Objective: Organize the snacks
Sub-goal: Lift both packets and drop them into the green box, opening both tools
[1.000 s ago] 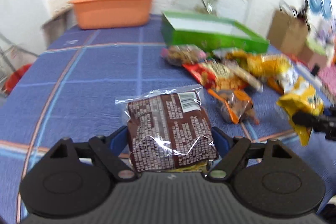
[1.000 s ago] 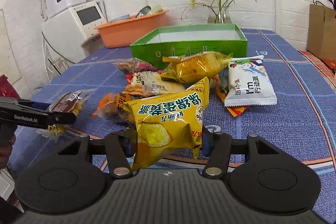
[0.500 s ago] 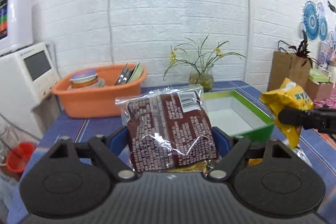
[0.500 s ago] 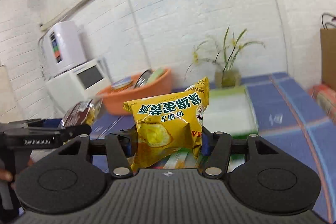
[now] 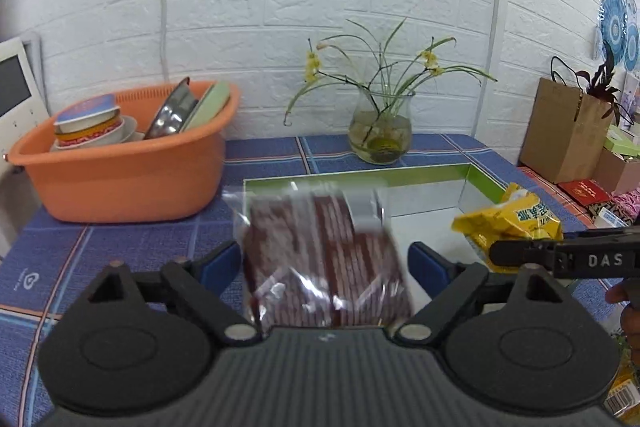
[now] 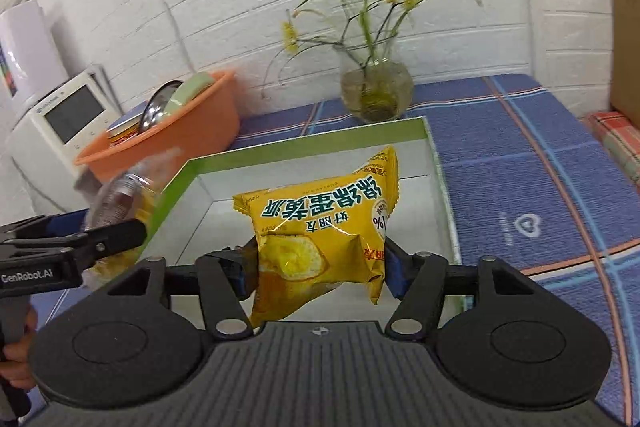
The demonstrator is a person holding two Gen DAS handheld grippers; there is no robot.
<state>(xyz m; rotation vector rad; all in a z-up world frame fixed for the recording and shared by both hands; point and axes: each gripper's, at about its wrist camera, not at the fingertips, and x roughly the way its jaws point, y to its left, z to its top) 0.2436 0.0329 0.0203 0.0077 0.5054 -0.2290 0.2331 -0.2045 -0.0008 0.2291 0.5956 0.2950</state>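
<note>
1. The left gripper (image 5: 324, 263) hangs over the near wall of the green box (image 5: 476, 173). Its fingers are opening and stand clear on both sides of the brown snack pack (image 5: 324, 259), which is blurred, so I judge it is dropping free rather than gripped.

2. The right gripper (image 6: 316, 267) is over the same box (image 6: 424, 131). Its fingers are opening too, very wide, with gaps showing at each side of the yellow snack bag (image 6: 320, 223); the bag looks released above the white floor of the box.

3. Both packs are held over the box because, in my judgement, the box is where the snacks are being gathered; letting go above its open top lets them fall in without pushing.

4. The box sits toward the far edge of the bench (image 6: 520, 195), with the glass vase (image 5: 380, 135) of flowers just behind it and the orange basin (image 5: 120, 179) of dishes towards the far left corner.

5. Count: two grippers, two snack packs in play, one box, one vase, one basin. No other snack shows inside the box.
</note>
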